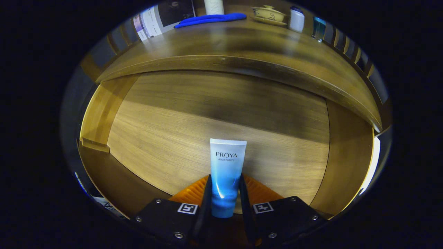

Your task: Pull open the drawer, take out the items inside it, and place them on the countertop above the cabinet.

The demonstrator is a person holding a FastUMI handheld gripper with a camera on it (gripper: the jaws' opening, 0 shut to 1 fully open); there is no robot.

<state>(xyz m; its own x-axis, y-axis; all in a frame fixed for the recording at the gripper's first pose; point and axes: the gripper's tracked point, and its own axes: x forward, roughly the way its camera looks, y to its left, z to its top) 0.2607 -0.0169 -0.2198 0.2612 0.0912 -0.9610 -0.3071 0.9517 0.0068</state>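
A blue and white cosmetic tube stands between my fingers, its flat sealed end pointing away from me. My gripper is shut on the tube, both fingers pressing its lower sides. Below and beyond the tube lies the open drawer, with a pale wooden bottom and low side walls. Beyond the drawer runs the cabinet's dark wooden countertop, its rounded front edge overhanging the drawer's far end.
At the back of the countertop lie a blue elongated object, a booklet, a lidded ceramic bowl on a saucer, a small white bottle and a blue-capped item. A slatted rail runs behind them.
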